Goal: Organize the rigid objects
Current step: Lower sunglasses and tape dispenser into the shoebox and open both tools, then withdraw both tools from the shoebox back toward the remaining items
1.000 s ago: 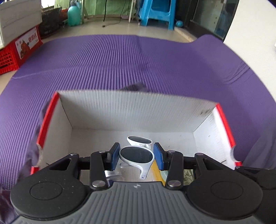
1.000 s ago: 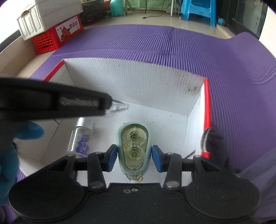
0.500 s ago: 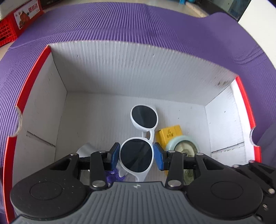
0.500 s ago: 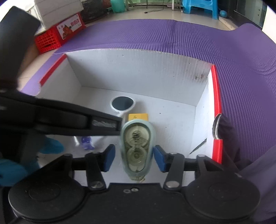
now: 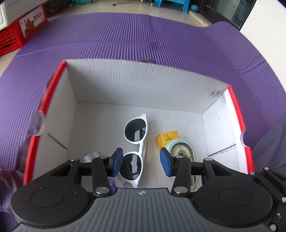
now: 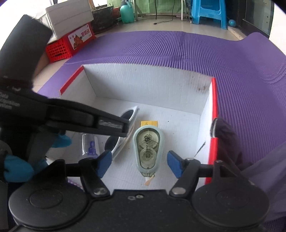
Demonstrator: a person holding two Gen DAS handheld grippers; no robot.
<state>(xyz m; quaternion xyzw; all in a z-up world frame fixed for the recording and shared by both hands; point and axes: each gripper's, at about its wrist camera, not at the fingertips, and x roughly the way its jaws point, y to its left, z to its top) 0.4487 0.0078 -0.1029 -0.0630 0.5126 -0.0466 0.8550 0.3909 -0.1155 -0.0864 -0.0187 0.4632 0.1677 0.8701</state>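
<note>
White sunglasses [image 5: 135,141] lie on the floor of a white cardboard box with red rims [image 5: 143,85]. My left gripper [image 5: 141,163] is open above them, touching nothing. A pale green correction tape dispenser [image 6: 148,148] lies on the box floor next to a small yellow box [image 6: 149,123]. My right gripper [image 6: 139,165] is open around the dispenser without gripping it. The sunglasses [image 6: 123,128] show partly behind the left gripper's body in the right wrist view. The dispenser [image 5: 181,151] and yellow box [image 5: 167,138] also show in the left wrist view.
A clear tube with purple pins [image 6: 90,144] lies at the box's left. The box sits on a purple ribbed mat [image 5: 143,35]. A red crate [image 6: 69,44], a white case and a blue stool [image 6: 208,12] stand on the floor beyond.
Both grippers opened. The left let go of the sunglasses and the right let go of the tape dispenser; both now lie on the box floor. Both grippers rose slightly.
</note>
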